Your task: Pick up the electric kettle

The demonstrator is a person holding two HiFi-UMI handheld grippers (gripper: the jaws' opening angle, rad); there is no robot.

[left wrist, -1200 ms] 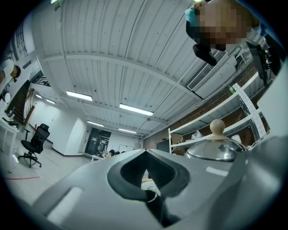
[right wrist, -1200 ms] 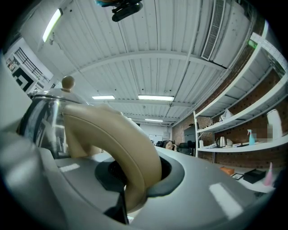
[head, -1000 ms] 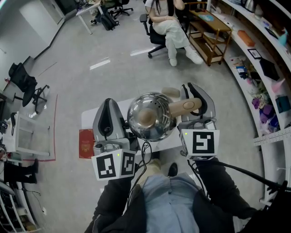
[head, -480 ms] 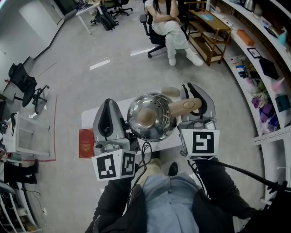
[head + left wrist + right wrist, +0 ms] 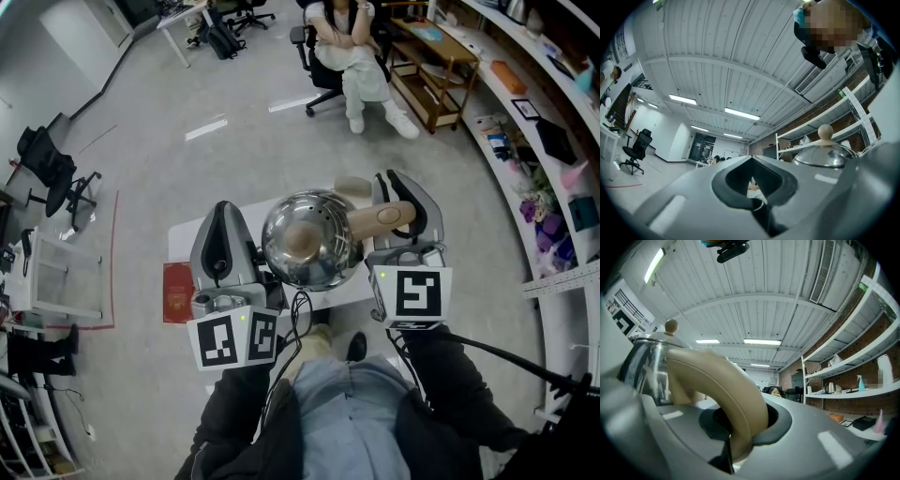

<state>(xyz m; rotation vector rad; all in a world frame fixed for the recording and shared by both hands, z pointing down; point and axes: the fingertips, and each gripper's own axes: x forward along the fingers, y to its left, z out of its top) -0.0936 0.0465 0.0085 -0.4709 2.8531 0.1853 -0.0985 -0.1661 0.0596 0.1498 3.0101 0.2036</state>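
The electric kettle (image 5: 307, 240) is showing as a rounded, mirror-bright steel body with a domed lid, a pale wooden knob (image 5: 300, 242) on top and a curved beige handle (image 5: 380, 217) sticking out to its right. It is sitting between the two claws, over the white bench (image 5: 183, 242).

The right claw (image 5: 405, 202) is pointing away from the person and is clamping on the handle. In the right gripper view the beige handle (image 5: 722, 394) is filling the gap between the jaws, with the steel body (image 5: 644, 362) just to its left. The left claw (image 5: 223, 246) is lying just beside the kettle's left flank with its jaws together on nothing. In the left gripper view the lid (image 5: 825, 154) is rising at the right.

The kettle's base is being hidden by its own body, so whether it is touching the bench cannot be told. The person's sleeves are covering the hands.
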